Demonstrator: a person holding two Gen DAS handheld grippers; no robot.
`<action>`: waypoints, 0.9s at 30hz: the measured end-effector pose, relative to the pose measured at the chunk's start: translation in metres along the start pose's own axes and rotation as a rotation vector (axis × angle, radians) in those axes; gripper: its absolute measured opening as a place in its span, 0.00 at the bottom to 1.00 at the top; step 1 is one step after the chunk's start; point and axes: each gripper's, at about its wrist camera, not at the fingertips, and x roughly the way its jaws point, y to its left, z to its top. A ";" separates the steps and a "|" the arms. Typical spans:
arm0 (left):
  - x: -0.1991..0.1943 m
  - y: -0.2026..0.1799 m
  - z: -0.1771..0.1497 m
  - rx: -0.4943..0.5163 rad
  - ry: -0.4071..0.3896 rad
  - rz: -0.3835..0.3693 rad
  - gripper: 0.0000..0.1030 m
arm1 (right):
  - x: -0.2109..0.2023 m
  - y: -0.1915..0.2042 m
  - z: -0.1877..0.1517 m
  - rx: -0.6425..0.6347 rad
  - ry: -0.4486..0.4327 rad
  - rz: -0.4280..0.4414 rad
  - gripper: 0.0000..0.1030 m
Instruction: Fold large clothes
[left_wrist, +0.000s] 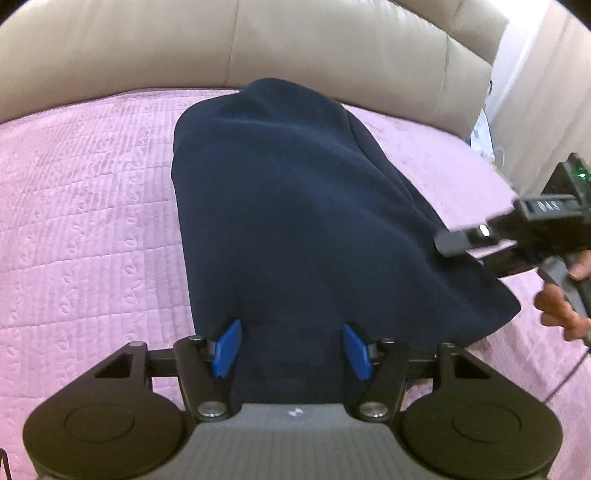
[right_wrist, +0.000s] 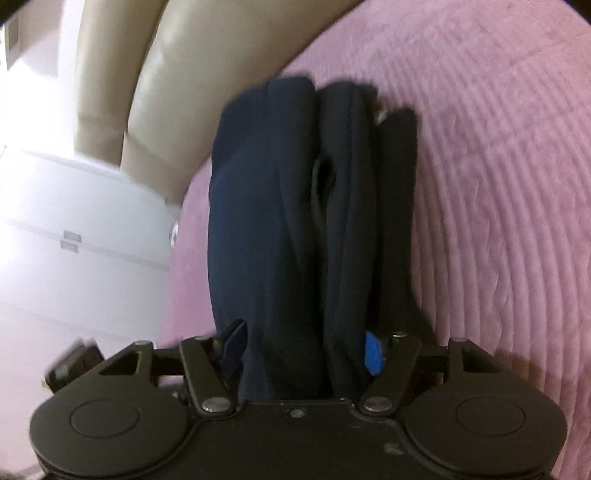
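A folded navy garment (left_wrist: 295, 221) lies on the pink quilted bedspread (left_wrist: 85, 221). My left gripper (left_wrist: 291, 350) is open, its blue pads (left_wrist: 227, 350) spread over the garment's near edge. My right gripper (right_wrist: 304, 350) is open too, with the stacked folds of the garment (right_wrist: 295, 203) bunched between its blue pads (right_wrist: 373, 352) at the garment's side edge. The right gripper also shows in the left wrist view (left_wrist: 454, 243), at the garment's right edge, held by a hand.
A beige padded headboard (left_wrist: 258, 48) runs along the far side of the bed. A white wall and white furniture (right_wrist: 74, 221) stand beyond the bed's edge in the right wrist view.
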 end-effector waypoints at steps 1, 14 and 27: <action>0.000 -0.002 0.000 0.013 0.006 0.008 0.62 | -0.003 0.003 -0.007 -0.021 -0.008 -0.018 0.50; -0.011 0.013 -0.009 -0.069 0.104 -0.107 0.68 | -0.028 -0.027 -0.057 -0.064 -0.211 -0.175 0.19; 0.076 0.096 0.076 -0.440 0.039 -0.246 0.85 | -0.025 0.012 -0.037 -0.217 -0.210 -0.350 0.92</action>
